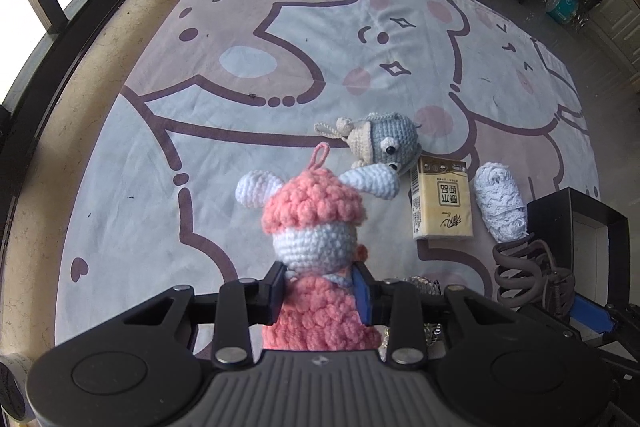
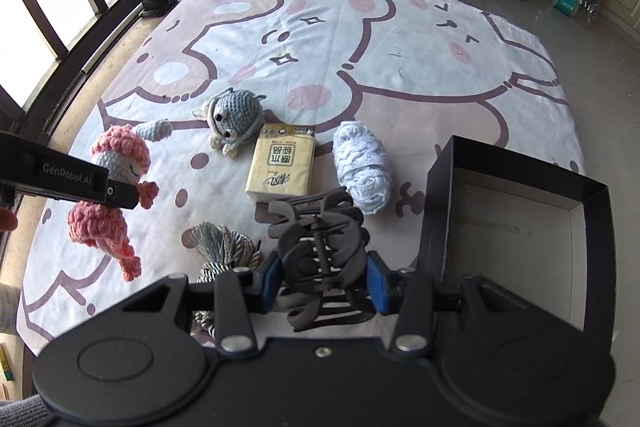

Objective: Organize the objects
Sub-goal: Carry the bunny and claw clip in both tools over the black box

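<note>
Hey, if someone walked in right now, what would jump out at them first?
Both tools are loaded: the left tool grips a pink crochet doll above the cartoon blanket, and the right tool clamps a dark hair claw. An open black box sits just right of the claw.

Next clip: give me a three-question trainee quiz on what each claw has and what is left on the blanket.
1. True or false: the left claw is shut on the pink crochet doll.
2. What does the right claw grip? A) tissue pack B) dark hair clip C) yarn roll
3. Fill in: the tissue pack lies between the grey crochet toy and the ____.

Key
1. True.
2. B, the dark hair clip.
3. Pale blue yarn roll. The black box holds nothing visible.
</note>
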